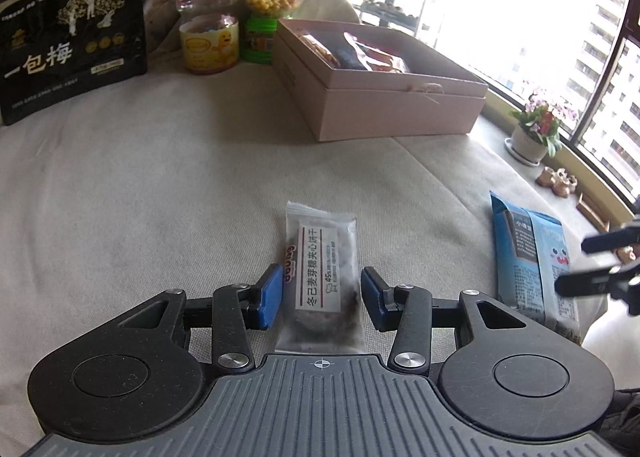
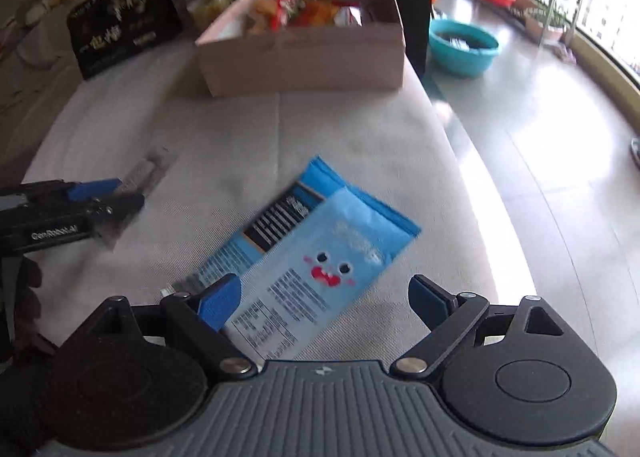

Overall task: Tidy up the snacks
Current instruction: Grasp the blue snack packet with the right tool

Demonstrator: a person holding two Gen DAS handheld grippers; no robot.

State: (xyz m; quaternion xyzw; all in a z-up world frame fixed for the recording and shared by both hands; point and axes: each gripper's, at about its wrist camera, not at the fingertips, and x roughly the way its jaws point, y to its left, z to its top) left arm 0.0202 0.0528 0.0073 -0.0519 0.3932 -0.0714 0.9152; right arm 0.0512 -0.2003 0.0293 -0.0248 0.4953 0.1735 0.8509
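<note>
Left gripper (image 1: 321, 299) is straddling the clear plastic biscuit packet with a white label strip (image 1: 322, 277), its blue pads (image 1: 269, 294) standing just off either long edge; nothing is clamped yet, so this gripper is released. Right gripper (image 2: 324, 299) is spread wide above the light-blue snack bag with a cartoon face (image 2: 316, 253), and it too is gripping nothing, though its near-side pad overlaps the bag's edge in the picture.

Going from the largest thing down: the beige fabric-covered cushion surface (image 1: 160, 185) is carrying everything, and being soft it is likely giving under pressure, so pushing down hard is probably only burying the packets. The pale pink open cardboard box (image 1: 400, 105), already holding several wrappers, is sitting at the far side, well apart from both packets; it is the likely destination. A black stand-up pouch with gold tree artwork (image 1: 72, 45), a red-lidded clear jar (image 1: 208, 21) and a green-capped candy dispenser (image 1: 272, 5) are standing beside the box.

For the blue bag, squaring the right gripper to its width looks wise, since it is lying at a slant. For the biscuit packet, closing gently across the middle should be avoiding crushing the filling, with the pads kept level so the slick film is not slipping.
</note>
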